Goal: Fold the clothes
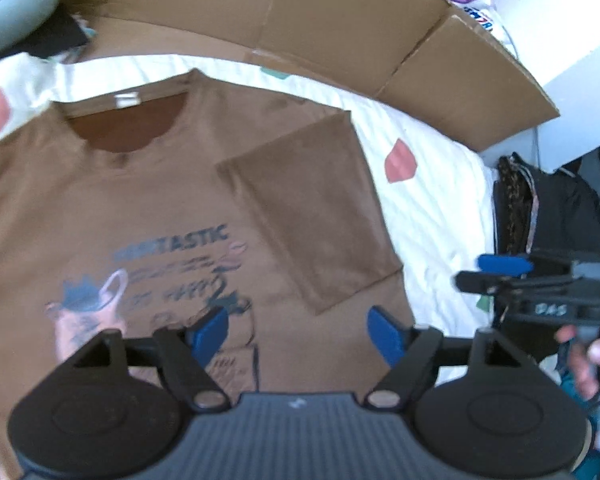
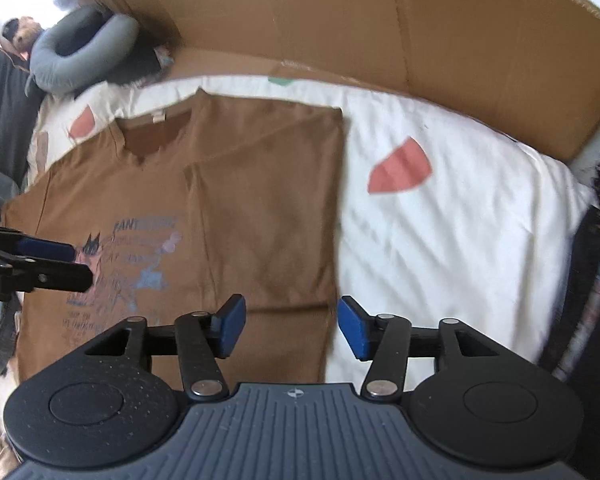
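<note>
T-shirt (image 1: pixel 140 208), brown with a printed picture on the chest, lies flat and face up on the white bedsheet (image 1: pixel 432 200) in front of you. One side of it is folded inward, so the sleeve (image 1: pixel 312 216) rests as a neat flap on top of the body, next to the print. The neckline with its white label points away from you, toward the cardboard (image 1: pixel 340 28) that stands along the far edge of the bed.

Your left gripper (image 1: pixel 298 336) hangs above the lower part of the shirt with its blue pads spread wide and only cloth showing far below them; it grips nothing. Your right gripper (image 2: pixel 291 328) hovers over the folded edge of the shirt, where brown cloth meets white sheet, and its pads also stand apart and empty.

Red patches (image 2: pixel 400 168) dot the sheet. A grey neck pillow (image 2: pixel 80 56) sits at the far corner, and something dark, perhaps a bag (image 1: pixel 548 208), lies beside the bed.
</note>
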